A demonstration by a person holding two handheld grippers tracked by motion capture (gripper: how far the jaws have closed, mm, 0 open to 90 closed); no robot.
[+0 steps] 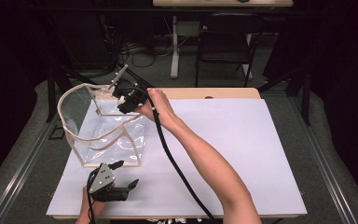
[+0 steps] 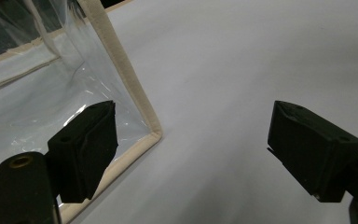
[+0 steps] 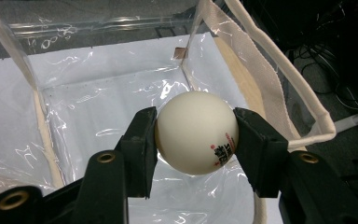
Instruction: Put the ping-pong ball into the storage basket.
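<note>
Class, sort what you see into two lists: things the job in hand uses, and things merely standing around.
In use:
- small white ball with red and black print
- clear plastic bag with cream fabric trim
- right gripper

Standing around:
- black folding chair
- left gripper

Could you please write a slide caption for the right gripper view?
Right hand-held gripper holds a white table-tennis ball above an open clear plastic bag.

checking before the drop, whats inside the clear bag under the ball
Under the ball held by the right gripper, the bag looks empty: just its clear floor over the white table. The ball and jaws hide the patch straight below.
</note>
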